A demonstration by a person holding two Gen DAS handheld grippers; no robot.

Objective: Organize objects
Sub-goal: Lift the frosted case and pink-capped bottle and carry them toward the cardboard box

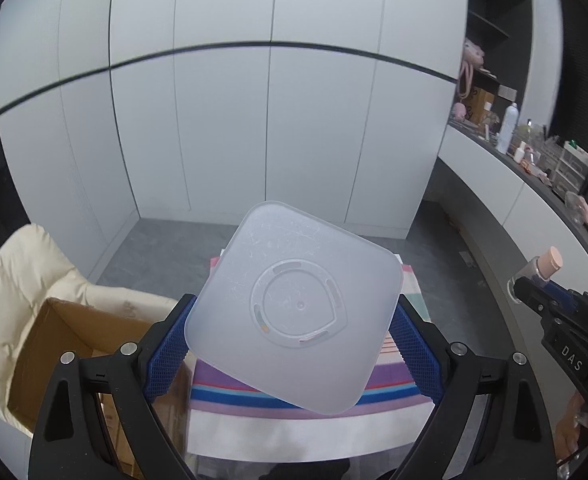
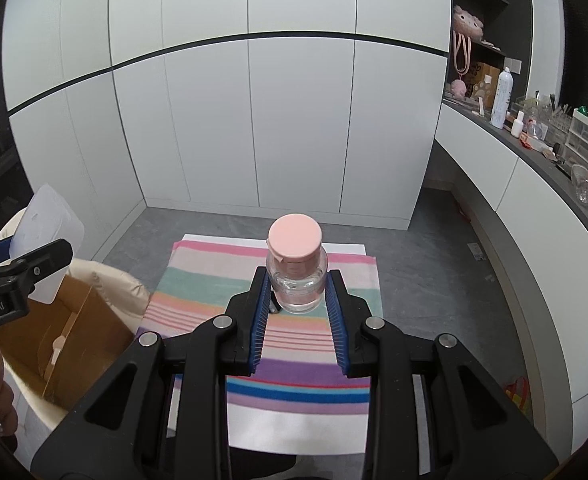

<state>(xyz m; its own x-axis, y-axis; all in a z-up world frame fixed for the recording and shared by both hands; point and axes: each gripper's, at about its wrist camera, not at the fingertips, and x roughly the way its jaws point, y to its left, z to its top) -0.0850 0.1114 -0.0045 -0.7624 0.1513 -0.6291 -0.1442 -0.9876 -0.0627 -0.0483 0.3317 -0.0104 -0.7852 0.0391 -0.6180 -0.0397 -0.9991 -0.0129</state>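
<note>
My left gripper [image 1: 294, 300] is shut on a frosted square plastic container [image 1: 277, 248], blue pads pressing on its two sides. The moulded underside faces the camera, and the container hangs in the air over the striped cloth [image 1: 302, 396]. My right gripper [image 2: 298, 274] is shut on a clear glass bottle [image 2: 297, 292] with a pink cap [image 2: 294, 240], held upright above the cloth [image 2: 213, 292]. From the left wrist view the bottle [image 1: 544, 266] and right gripper [image 1: 530, 294] show at the far right. In the right wrist view the container [image 2: 47, 232] shows at the far left.
An open cardboard box [image 2: 69, 332] rests on a cream padded seat [image 1: 25, 280] left of the white table [image 2: 294, 428]. White cupboard doors [image 2: 294, 128] fill the back. A dark counter [image 2: 534, 148] crowded with bottles and small boxes curves along the right.
</note>
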